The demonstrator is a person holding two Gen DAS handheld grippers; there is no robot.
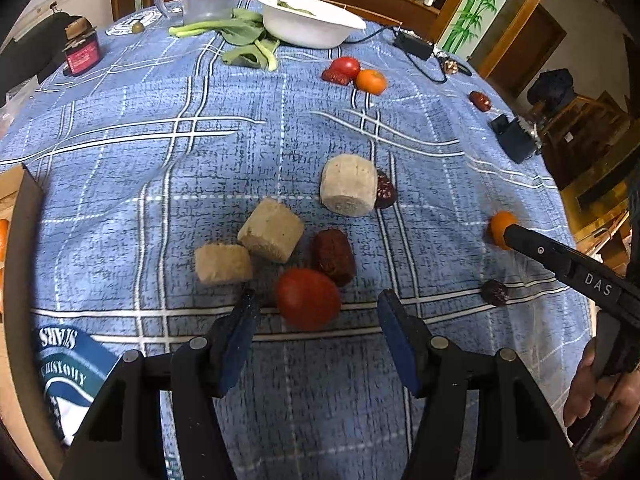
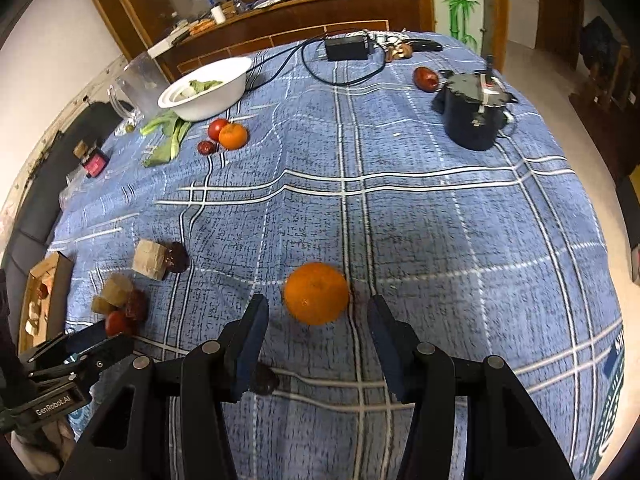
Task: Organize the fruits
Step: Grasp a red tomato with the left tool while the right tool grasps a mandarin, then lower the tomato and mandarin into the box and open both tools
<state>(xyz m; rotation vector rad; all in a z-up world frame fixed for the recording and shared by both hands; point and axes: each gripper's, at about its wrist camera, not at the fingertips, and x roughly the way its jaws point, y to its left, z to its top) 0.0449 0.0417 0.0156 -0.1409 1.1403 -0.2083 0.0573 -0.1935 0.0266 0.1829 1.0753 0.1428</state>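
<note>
Blue plaid tablecloth [image 1: 120, 128] under scattered fruit. Left gripper [image 1: 316, 312], jaws spread and empty, faces a red tomato [image 1: 308, 298] lying between its fingertips at lower centre, long axis running roughly left to right. Right gripper [image 2: 316, 316], likewise spread and empty, frames an orange [image 2: 317, 293] just ahead at lower centre; it is round, with no evident axis. Each fruit lies nearest its own gripper.
</note>
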